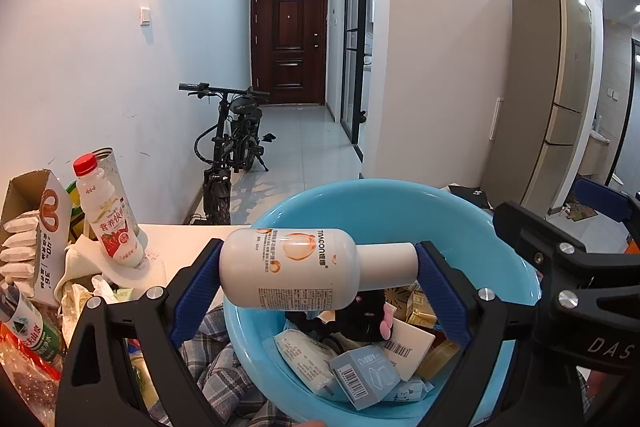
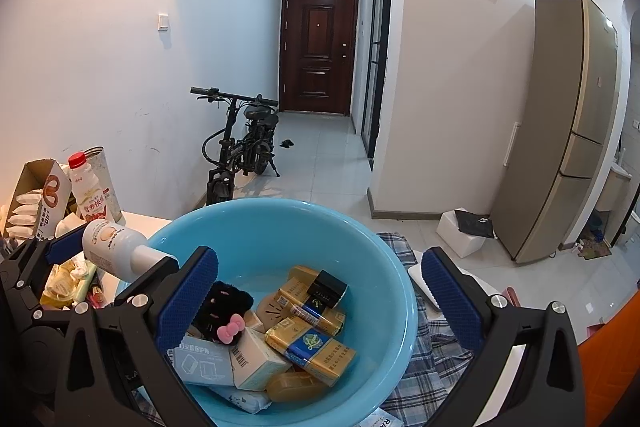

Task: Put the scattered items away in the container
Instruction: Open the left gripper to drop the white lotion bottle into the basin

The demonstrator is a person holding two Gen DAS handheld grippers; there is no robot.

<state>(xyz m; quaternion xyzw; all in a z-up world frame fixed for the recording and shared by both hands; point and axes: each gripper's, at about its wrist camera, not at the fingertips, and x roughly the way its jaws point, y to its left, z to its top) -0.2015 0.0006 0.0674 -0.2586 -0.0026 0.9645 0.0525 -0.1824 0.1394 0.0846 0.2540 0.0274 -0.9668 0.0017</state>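
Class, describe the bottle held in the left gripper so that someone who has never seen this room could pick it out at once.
Find the big light-blue basin on the table, already part-filled with small boxes. Above its near-left rim, the left gripper clamps a white bottle lying sideways, end to end between the blue pads. Unlike the upright red-capped drink bottle further left, it has a white cap and orange circle graphics.

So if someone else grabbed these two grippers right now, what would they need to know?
Left gripper: shut on the white lotion bottle, held sideways over the near-left rim of the blue basin.
Right gripper: open, holding nothing, above the basin.
Done: the basin already holds yellow packs, small boxes, a black fuzzy item with a pink bow.
Left: release the lotion bottle into the basin; then probably the red-capped drink bottle and other clutter on the table's left side.
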